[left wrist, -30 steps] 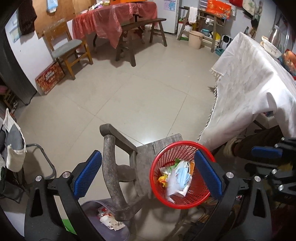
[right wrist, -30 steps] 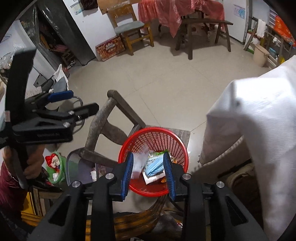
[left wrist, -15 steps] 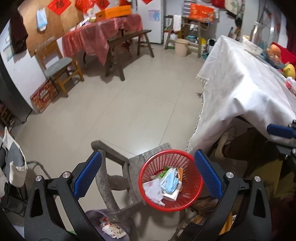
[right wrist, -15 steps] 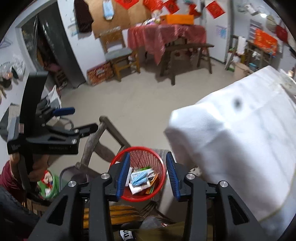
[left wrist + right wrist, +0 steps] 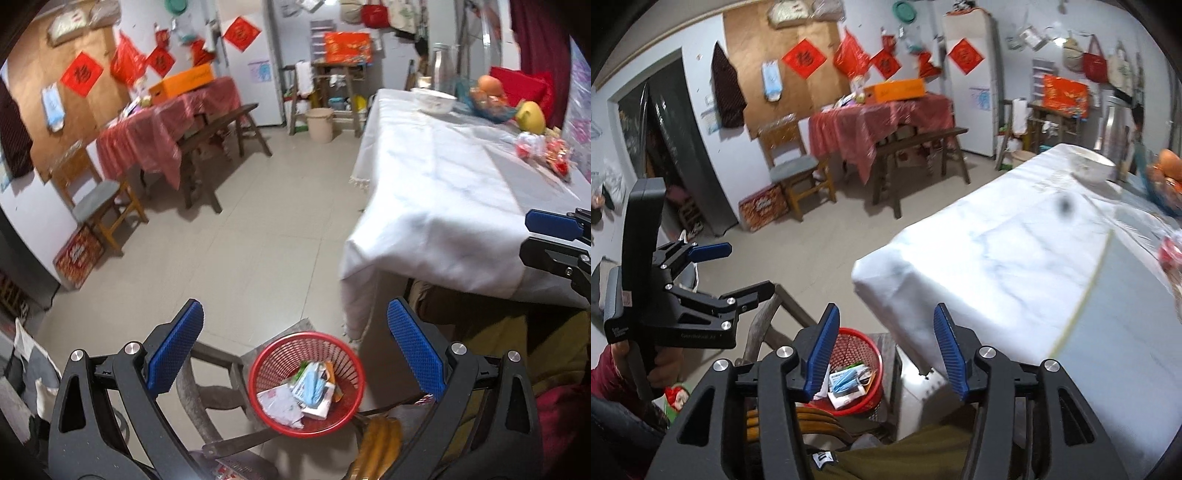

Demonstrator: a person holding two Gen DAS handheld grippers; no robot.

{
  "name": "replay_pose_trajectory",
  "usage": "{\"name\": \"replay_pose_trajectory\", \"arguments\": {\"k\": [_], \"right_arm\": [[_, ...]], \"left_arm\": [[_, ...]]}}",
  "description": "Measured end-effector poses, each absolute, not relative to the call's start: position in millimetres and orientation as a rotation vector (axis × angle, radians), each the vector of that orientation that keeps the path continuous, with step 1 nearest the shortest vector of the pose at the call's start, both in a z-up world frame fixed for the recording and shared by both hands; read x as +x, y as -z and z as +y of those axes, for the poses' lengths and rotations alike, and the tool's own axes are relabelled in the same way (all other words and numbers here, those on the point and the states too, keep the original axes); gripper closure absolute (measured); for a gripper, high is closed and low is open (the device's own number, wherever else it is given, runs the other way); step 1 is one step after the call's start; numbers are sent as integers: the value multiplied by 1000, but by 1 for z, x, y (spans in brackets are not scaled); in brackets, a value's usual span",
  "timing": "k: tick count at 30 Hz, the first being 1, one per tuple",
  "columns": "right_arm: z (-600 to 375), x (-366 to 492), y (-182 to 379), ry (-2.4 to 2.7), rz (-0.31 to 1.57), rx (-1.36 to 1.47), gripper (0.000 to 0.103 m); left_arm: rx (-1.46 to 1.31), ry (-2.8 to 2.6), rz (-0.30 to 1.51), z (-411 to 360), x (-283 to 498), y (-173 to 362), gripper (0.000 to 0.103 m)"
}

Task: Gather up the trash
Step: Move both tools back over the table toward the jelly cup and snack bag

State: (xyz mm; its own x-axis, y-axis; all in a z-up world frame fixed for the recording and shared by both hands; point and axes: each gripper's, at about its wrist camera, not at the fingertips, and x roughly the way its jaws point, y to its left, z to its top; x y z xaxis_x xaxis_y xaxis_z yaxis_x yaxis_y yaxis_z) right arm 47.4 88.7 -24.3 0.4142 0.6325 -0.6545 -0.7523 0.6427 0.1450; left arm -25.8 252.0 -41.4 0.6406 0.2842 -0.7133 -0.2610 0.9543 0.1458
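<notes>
A red mesh basket [image 5: 258,373] stands on an old wooden chair [image 5: 192,395], holding crumpled white paper [image 5: 280,402], a blue mask [image 5: 312,380] and other scraps. My left gripper [image 5: 295,339] hangs above it, wide open and empty. My right gripper [image 5: 886,332] is also above the basket [image 5: 866,345], beside the table corner; its jaws are opening with nothing between them. Red and white wrappers [image 5: 535,144] lie at the far right of the white-clothed table [image 5: 443,192]. Each gripper shows in the other's view: right gripper [image 5: 532,240], left gripper [image 5: 746,269].
On the white table [image 5: 1015,258] stand a white bowl [image 5: 434,101], a fruit dish [image 5: 491,96] and a yellow fruit [image 5: 532,118]. A red-clothed table [image 5: 166,125], a bench [image 5: 218,136] and a wooden chair [image 5: 96,195] are across the tiled floor. A hand [image 5: 665,365] holds the left gripper.
Both grippers rose and drew back from the basket, tilting up toward the white table. The right jaws widened. The white paper that was falling now lies in the basket.
</notes>
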Motion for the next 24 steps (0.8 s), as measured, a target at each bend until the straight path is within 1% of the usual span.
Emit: {"name": "replay_pose_trajectory", "arguments": {"k": [8,16,24], "right_arm": [[28,54,14,-802,671,-91,41],[-36,67,10,-711,627,-2,39],[-99,94,17,-602,625,71,35]], "left_arm": [[87,-234,786,198,-9,25,7],[106,-152,770,143,14,17,7],[129,-70,797,88,55,25,7]]}}
